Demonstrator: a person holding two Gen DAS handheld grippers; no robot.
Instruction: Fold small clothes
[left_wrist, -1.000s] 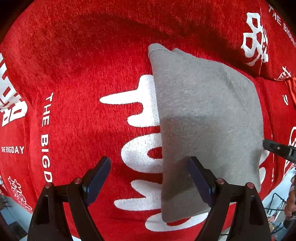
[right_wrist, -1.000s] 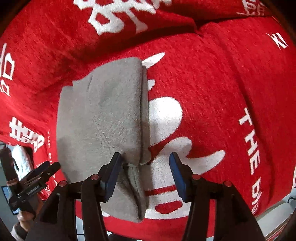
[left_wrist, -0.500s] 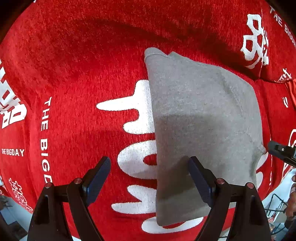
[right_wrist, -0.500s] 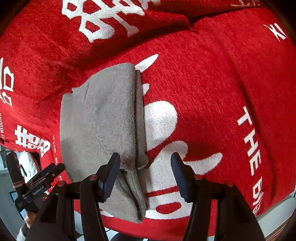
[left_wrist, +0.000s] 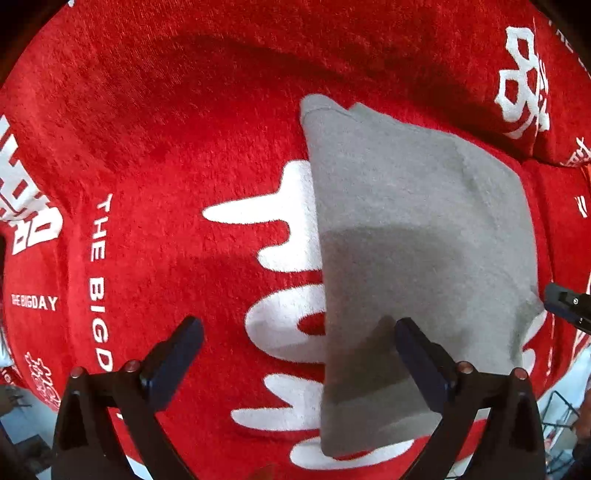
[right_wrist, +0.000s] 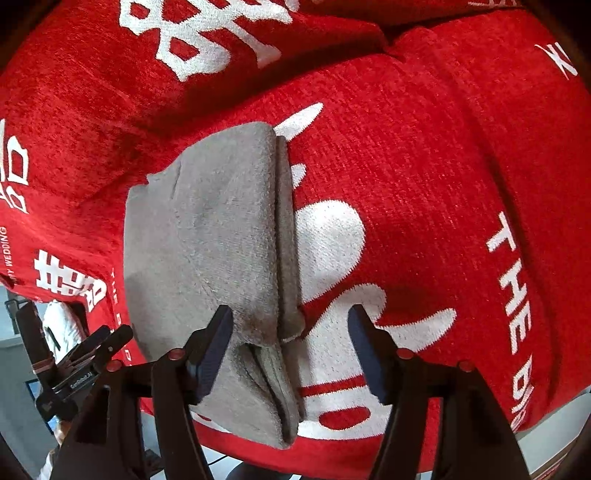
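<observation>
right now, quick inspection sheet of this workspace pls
surface: red cover with white lettering, draped over the edge
job's things: grey garment folded flat, layered edges stacked on its right side
clutter: nothing seen
grippers: left gripper open, straddling the garment's left edge; right gripper open, over the layered edge; neither grips cloth
cables: nothing seen
surroundings: wire rack low right past the cover's edge; white glove behind the other gripper
</observation>
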